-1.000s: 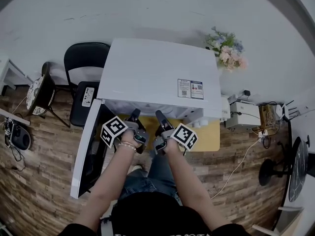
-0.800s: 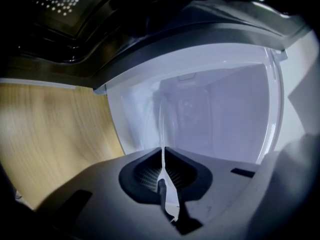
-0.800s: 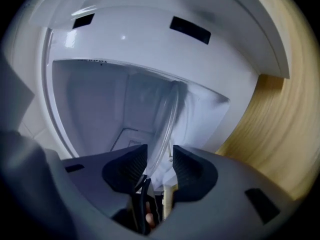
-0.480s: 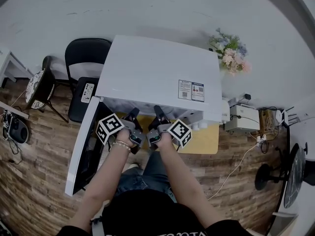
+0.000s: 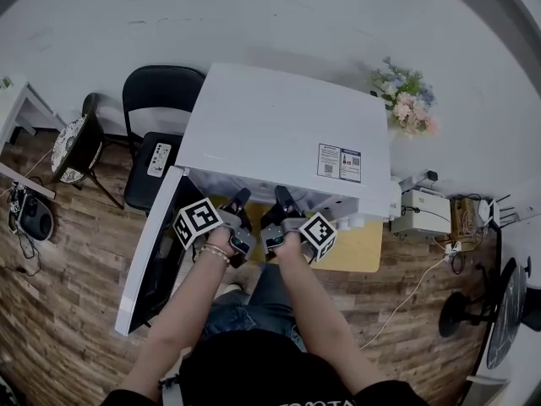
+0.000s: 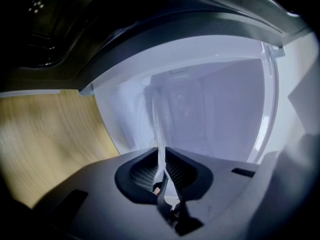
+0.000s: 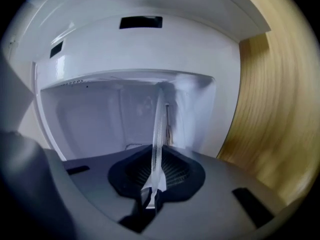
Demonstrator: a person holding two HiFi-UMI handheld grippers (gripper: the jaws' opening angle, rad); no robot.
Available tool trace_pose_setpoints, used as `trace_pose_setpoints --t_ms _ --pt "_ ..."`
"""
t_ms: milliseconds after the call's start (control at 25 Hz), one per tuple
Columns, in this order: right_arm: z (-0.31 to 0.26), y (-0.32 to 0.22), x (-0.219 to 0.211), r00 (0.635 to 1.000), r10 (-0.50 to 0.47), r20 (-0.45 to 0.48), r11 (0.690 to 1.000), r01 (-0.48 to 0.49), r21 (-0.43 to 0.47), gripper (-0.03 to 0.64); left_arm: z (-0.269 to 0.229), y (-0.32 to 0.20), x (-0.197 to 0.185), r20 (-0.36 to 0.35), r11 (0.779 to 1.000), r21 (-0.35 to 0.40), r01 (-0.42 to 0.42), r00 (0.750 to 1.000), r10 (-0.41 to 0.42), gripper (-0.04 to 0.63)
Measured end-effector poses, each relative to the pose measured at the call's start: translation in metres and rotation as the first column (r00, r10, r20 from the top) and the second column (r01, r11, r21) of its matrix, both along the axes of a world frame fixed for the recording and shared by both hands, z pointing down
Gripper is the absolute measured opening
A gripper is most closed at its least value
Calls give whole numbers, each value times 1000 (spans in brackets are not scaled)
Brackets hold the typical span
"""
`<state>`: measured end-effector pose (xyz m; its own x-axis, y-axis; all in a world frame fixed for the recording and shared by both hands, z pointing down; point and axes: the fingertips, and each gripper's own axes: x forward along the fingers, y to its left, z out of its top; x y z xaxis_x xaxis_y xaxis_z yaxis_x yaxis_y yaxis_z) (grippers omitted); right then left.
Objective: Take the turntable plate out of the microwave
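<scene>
Plate rim (image 6: 160, 129) clamped in left gripper (image 6: 161, 156); right gripper (image 7: 156, 164) just closing on it.

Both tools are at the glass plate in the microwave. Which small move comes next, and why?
Probably raise the turntable plate slightly, both tools together: the left tool grips its rim, and the right tool, whose jaws have just been closing, now pinches it.

Clear glass turntable plate (image 7: 158, 129), seen edge-on, in open white microwave (image 5: 279, 134) cavity.
</scene>
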<state>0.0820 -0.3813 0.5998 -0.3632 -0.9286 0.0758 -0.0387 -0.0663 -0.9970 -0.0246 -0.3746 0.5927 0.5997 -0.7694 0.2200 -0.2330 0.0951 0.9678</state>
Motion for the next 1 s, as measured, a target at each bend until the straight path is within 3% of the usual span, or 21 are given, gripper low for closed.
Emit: trace_pose_setpoints --t_ms 160,560,1000 --pt "-5 3 1 1000 -7 10 998 6 55 57 -4 -3 3 -18 998 58 -8 1000 9 81" --pt "-16 22 4 998 -26 62 986 16 163 77 -3 -14 1 -112 989 129 75 992 -61 80" --pt "-15 54 3 994 -101 44 970 89 228 83 6 -17 8 -161 987 135 86 985 -64 78"
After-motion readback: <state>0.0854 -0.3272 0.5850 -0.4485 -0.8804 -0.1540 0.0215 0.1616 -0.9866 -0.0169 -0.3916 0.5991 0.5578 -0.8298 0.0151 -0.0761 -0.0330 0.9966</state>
